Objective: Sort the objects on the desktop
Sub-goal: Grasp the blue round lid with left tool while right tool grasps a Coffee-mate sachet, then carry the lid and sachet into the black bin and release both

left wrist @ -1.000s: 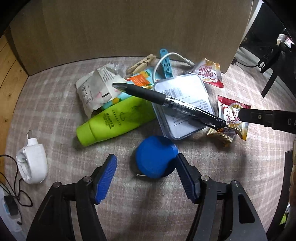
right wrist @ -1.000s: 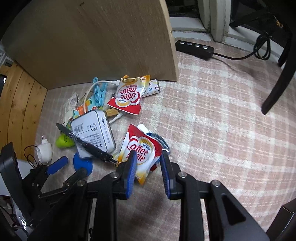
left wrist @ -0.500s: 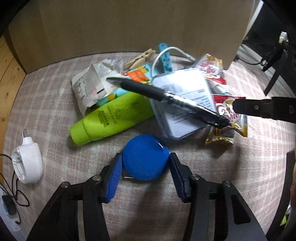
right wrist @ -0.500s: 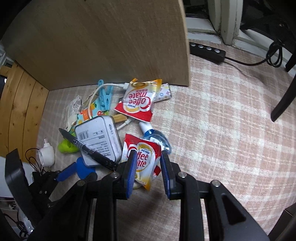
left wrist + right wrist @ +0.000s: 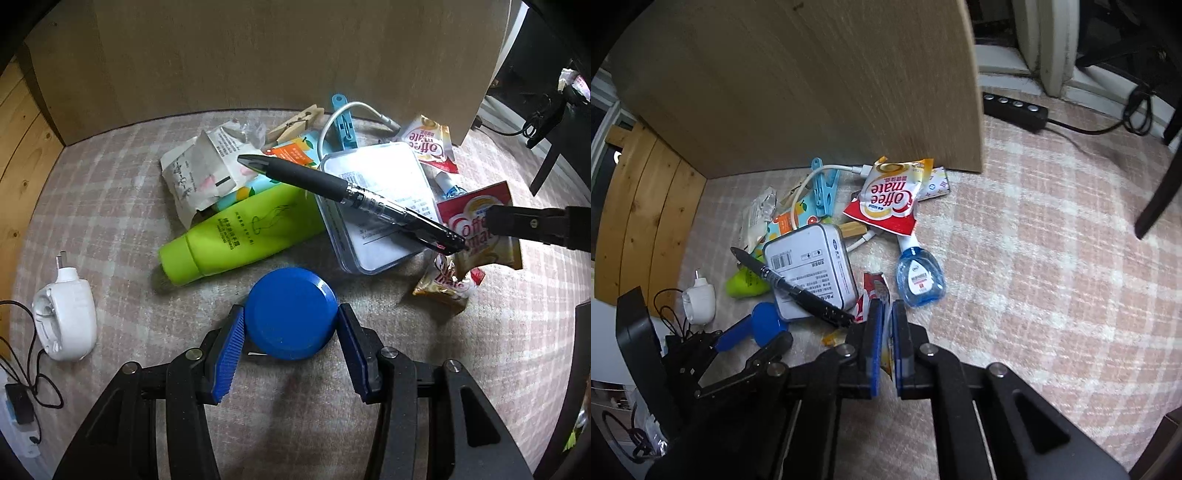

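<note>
Closing on a creamer sachet [image 5: 873, 295], the right tongs [image 5: 884, 325] have narrowed from a loose straddle a second ago to a tight pinch, and the thin foil packet now stands crumpled between the blue ribbed pads at lower centre of the right view. The left tongs [image 5: 291, 334], wide apart a second ago, now press both pads against the rim of the round blue lid [image 5: 291, 313], low in the left view. So both hands seem to have a piece secured, and lifting out of the pile looks like the next step. The lid is hard, smooth plastic and flat. Behind it lie a soft lime-green tube [image 5: 240, 230], a black pen [image 5: 351, 199] resting across a glossy rectangular tin [image 5: 384, 173], all on the checked woven cloth [image 5: 110, 221] covering the bench.
</note>
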Action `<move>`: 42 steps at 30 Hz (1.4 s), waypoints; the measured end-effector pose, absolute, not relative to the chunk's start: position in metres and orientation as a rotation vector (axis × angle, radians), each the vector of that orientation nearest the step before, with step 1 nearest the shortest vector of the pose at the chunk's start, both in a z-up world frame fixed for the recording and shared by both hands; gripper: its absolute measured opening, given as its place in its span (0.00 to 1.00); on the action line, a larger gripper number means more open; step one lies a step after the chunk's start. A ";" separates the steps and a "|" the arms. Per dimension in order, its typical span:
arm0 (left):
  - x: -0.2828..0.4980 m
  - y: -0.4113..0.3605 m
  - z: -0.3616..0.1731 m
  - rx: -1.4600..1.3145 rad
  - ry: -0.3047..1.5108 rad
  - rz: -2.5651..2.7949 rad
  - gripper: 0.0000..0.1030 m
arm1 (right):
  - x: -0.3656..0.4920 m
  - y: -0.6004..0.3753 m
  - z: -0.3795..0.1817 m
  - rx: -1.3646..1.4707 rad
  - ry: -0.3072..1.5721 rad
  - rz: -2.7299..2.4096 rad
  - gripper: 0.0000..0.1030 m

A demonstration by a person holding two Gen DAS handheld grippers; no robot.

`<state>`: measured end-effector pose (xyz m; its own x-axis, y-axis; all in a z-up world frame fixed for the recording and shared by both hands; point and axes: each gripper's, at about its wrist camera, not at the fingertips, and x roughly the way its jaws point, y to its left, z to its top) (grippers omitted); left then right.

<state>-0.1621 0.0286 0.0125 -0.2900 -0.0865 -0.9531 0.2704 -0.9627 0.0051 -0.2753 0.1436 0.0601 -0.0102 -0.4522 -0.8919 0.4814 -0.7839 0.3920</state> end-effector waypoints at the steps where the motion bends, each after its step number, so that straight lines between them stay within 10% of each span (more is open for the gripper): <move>1: -0.160 0.030 0.014 1.715 0.223 -2.350 0.46 | -0.281 0.148 0.062 1.625 0.022 -1.864 0.05; 13: -0.154 0.049 0.077 1.662 0.142 -2.461 0.46 | -0.265 0.257 0.115 1.532 -0.086 -1.999 0.05; 42: -0.200 0.549 0.140 1.955 -0.504 -3.069 0.46 | -0.125 0.724 0.131 1.634 -0.818 -2.538 0.05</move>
<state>-0.1999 0.5493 0.1402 -0.3343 0.2880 -0.8974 -0.5600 -0.8266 -0.0567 -0.1252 0.7239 0.1312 -0.4539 -0.2849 -0.8443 -0.2620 -0.8629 0.4320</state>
